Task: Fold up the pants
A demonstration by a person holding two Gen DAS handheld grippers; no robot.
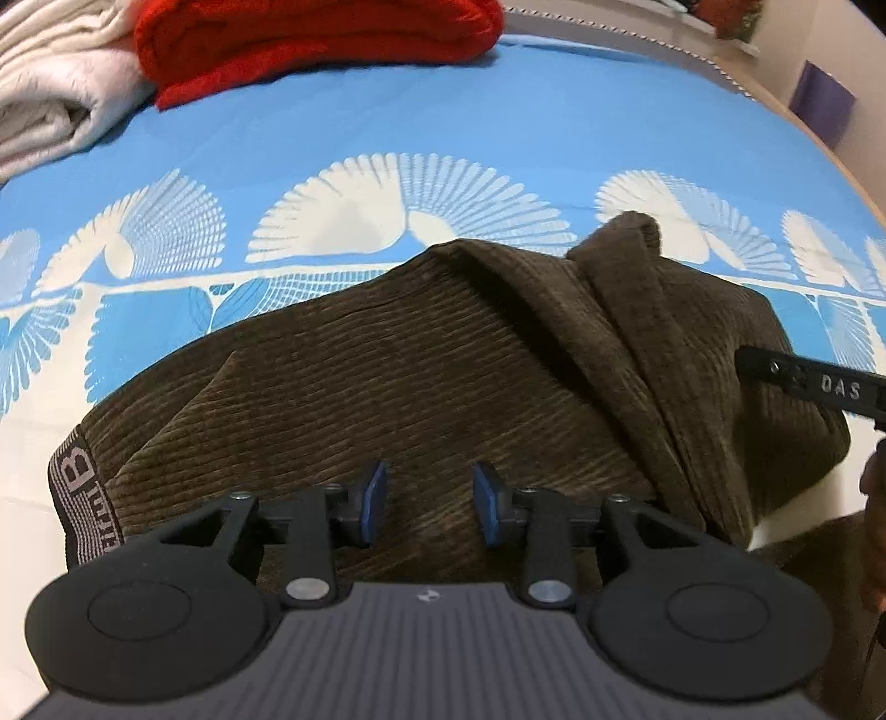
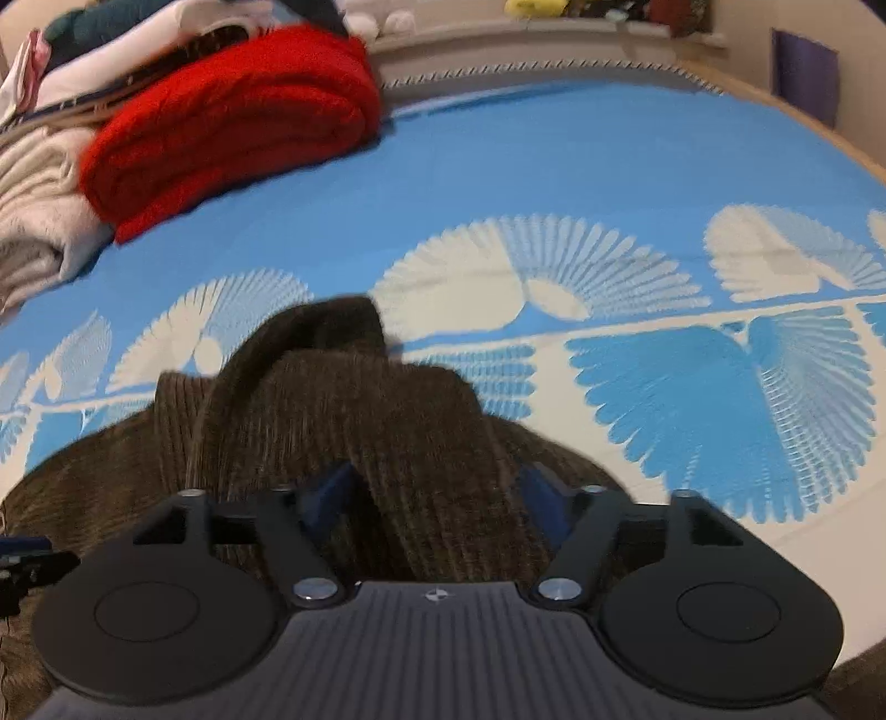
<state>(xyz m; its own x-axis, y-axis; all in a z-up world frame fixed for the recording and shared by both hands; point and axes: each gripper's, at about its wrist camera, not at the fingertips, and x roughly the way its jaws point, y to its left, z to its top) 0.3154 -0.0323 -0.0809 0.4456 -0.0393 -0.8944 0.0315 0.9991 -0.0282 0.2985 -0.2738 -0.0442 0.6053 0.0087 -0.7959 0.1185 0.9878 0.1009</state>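
Brown corduroy pants (image 1: 421, 376) lie bunched on the blue and white bedsheet (image 1: 498, 127), the fold only partly made.

My left gripper (image 1: 427, 501) hovers just over the ribbed cloth with its blue pads (image 1: 374, 501) apart and nothing pinched between them; my right gripper (image 2: 437, 498) stands wide, a thick roll of the cloth lying between its pads, which I judge are not pressing on it; the pants look doubled over once, one leg end heaped in a lump at the far edge, the lettered waistband (image 1: 83, 498) showing at the left; smoothing and at least one more fold seem left to do; the corduroy is soft, heavy and ridged; a folded red knit (image 1: 310, 44) and pale folded laundry (image 1: 50, 99) sit well apart at the far side.
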